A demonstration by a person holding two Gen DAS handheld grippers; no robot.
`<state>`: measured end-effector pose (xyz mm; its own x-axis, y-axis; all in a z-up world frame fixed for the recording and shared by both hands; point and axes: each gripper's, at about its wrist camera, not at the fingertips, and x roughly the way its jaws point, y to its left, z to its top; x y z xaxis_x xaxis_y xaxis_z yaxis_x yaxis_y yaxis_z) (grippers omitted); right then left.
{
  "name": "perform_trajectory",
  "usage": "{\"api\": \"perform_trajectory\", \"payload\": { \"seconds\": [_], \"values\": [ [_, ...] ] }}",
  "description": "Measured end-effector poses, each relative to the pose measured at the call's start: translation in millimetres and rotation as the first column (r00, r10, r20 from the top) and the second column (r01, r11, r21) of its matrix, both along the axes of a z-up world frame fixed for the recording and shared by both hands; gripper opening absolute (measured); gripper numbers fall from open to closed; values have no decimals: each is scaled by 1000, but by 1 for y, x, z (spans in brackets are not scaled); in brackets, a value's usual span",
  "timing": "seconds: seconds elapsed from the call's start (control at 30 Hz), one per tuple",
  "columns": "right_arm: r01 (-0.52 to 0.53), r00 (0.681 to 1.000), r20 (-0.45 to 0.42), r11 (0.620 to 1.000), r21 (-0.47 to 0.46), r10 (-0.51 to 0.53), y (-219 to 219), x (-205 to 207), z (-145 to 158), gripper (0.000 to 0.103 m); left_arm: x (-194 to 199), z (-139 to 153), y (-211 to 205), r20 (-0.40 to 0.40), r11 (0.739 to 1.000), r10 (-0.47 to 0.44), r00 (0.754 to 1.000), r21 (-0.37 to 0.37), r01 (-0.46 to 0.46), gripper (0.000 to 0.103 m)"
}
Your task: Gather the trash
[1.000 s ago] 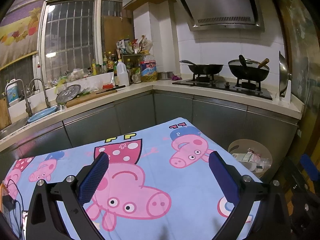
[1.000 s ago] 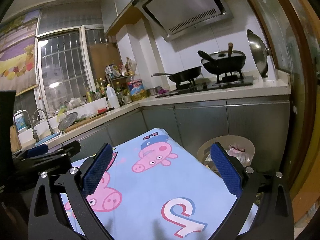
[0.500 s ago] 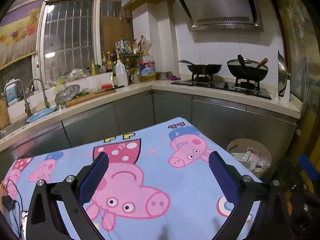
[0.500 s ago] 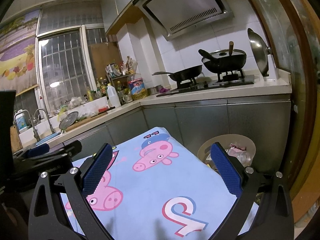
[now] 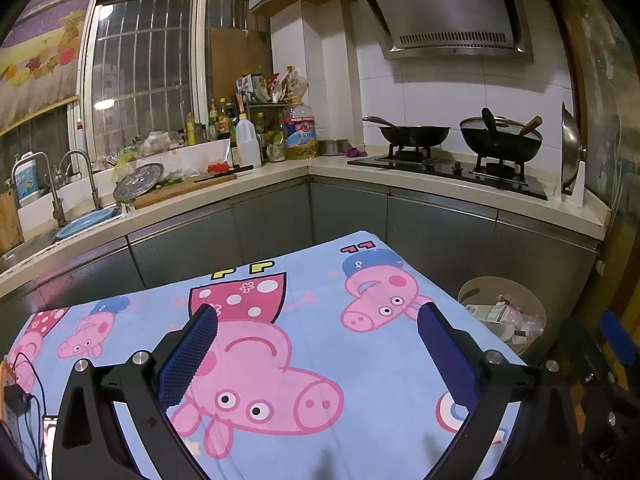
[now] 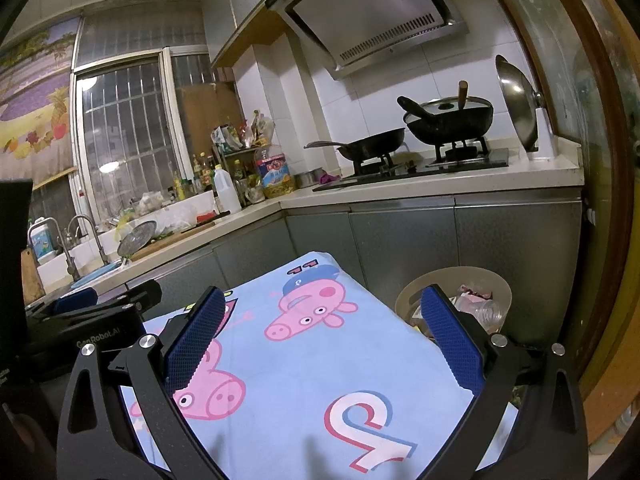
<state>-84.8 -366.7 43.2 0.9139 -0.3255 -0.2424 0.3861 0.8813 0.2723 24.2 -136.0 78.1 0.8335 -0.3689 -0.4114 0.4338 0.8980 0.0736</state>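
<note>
With the left gripper [image 5: 316,350] and right gripper [image 6: 320,340] both spread wide and empty over the bare tablecloth [image 5: 304,304], scan for remaining trash before approaching the bin [image 5: 502,312] at lower right.

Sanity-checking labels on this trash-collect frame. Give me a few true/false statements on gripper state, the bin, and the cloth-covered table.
1. Both the left gripper and the right gripper are open and hold nothing. True.
2. The trash bin is empty. False: it holds packaging and other trash.
3. The bin stands on the floor past the table's right edge, in front of the cabinets. True.
4. Loose trash lies on the cartoon pig tablecloth between the left gripper's fingers. False: only the cloth's print shows there.
5. The two woks sit on the stove under the range hood. True.
</note>
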Motion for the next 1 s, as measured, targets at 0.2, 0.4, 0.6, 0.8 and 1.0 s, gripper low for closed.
{"api": "perform_trajectory", "payload": {
  "seconds": [0.2,0.4,0.6,0.8,1.0],
  "values": [
    [0,1000,-1,1000,1,0,0,0,-1,97,1,-1,0,-3,1000,0,1000,0,0,99],
    [-2,1000,-1,1000,0,2,1,1,-2,97,1,-1,0,1,1000,0,1000,1,0,99],
    [-2,1000,-2,1000,0,2,1,1,-2,97,0,-1,0,-2,1000,1,1000,0,-1,99],
    [-1,1000,-3,1000,0,1,2,1,-1,97,-1,-2,0,-1,1000,-2,1000,2,2,99],
    [-8,1000,-6,1000,0,8,3,1,-5,97,-1,-3,-1,-1,1000,-2,1000,3,2,99]
  ]
}}
